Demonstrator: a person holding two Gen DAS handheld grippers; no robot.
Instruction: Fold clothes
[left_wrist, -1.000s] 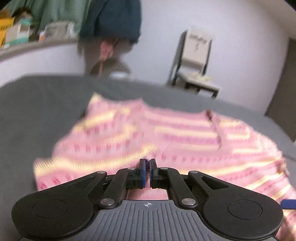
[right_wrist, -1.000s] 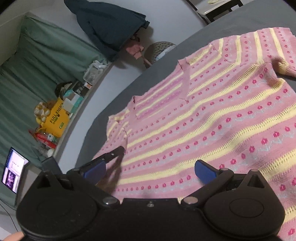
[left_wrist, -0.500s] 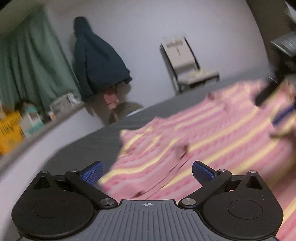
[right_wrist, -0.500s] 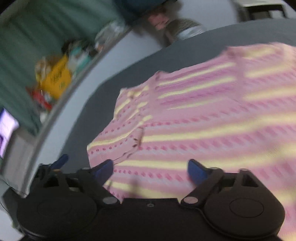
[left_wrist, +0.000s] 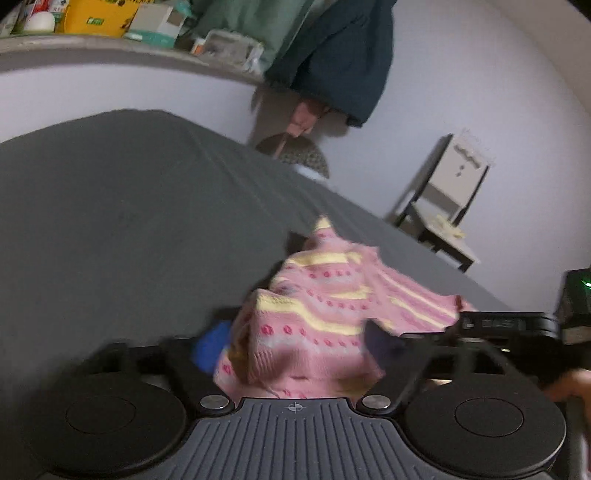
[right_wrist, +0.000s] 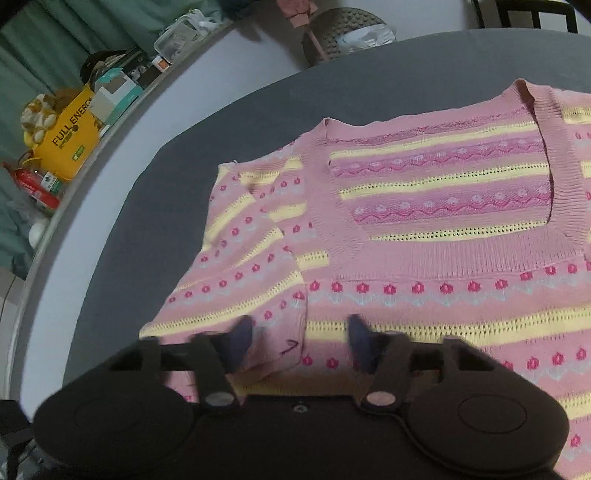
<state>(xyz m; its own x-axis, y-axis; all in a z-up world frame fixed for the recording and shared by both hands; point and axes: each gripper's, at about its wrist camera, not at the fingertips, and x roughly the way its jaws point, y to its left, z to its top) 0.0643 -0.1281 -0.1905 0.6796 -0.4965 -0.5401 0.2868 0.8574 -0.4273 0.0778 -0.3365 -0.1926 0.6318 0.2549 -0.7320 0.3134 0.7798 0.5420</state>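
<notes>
Since a second ago my left gripper (left_wrist: 295, 341) swung onto the pink-and-yellow striped knit sweater's (right_wrist: 424, 229) bunched sleeve on the grey bed (left_wrist: 129, 206), fingers spread around it, right gripper (right_wrist: 301, 332) gaping too; next, pinch and fold inward.

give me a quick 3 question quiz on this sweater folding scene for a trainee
1. True or false: the sweater lies on a grey surface.
2. Multiple choice: what stands between the left gripper's fingers? A) bunched sweater fabric B) a yellow box C) nothing
3. Fill in: the right gripper straddles the sweater near its ____ sleeve edge, jaws apart.

Key
1. True.
2. A; the pink knit rises in a fold between the fingers, which look spread, though motion blur hides whether they are pinching it.
3. Short; the fabric there is a short sleeve folded over the body, beside the neckline.
</notes>
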